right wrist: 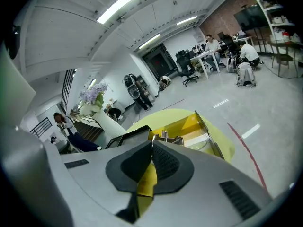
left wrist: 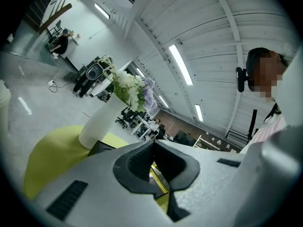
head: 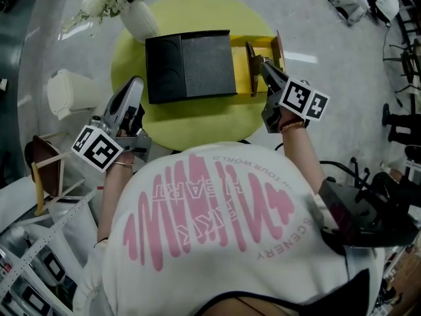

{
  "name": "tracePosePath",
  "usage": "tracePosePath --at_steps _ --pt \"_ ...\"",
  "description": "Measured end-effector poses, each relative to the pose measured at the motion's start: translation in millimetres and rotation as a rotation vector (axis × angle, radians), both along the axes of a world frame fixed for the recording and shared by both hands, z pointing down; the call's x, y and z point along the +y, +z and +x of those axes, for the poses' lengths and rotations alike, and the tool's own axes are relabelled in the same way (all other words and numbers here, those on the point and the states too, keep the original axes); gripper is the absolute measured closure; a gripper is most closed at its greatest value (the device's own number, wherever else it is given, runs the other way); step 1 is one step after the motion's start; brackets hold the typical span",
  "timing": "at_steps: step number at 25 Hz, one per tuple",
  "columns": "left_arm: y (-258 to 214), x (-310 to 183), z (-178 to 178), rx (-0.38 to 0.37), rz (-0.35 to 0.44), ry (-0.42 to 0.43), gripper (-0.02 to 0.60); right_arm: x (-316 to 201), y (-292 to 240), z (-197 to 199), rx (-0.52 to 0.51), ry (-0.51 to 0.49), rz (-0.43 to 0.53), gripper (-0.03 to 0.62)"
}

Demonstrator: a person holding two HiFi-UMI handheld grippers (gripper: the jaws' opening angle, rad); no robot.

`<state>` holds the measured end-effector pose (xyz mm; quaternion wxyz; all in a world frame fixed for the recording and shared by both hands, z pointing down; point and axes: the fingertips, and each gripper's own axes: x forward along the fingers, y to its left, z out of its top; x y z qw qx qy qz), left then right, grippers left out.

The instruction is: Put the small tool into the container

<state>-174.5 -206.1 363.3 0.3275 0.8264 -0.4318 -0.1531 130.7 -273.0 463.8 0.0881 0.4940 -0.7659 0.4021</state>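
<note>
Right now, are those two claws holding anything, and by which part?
Nothing is held. The left gripper and right gripper both have jaws shut tip to tip, with only the yellow table showing behind them.

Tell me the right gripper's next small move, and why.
Probably open the right gripper and ease it toward the yellow box: its jaws are together with nothing between them, it points at metal pieces in that box, and the black container sits just beside.
</note>
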Motion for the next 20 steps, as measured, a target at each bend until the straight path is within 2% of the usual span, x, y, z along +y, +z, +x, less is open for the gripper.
tracePosePath --at_steps 20 --pt "2 2 -8 -0.015 -0.003 -0.032 0.574 -12 8 3 -0.022 0.022 -0.017 0.583"
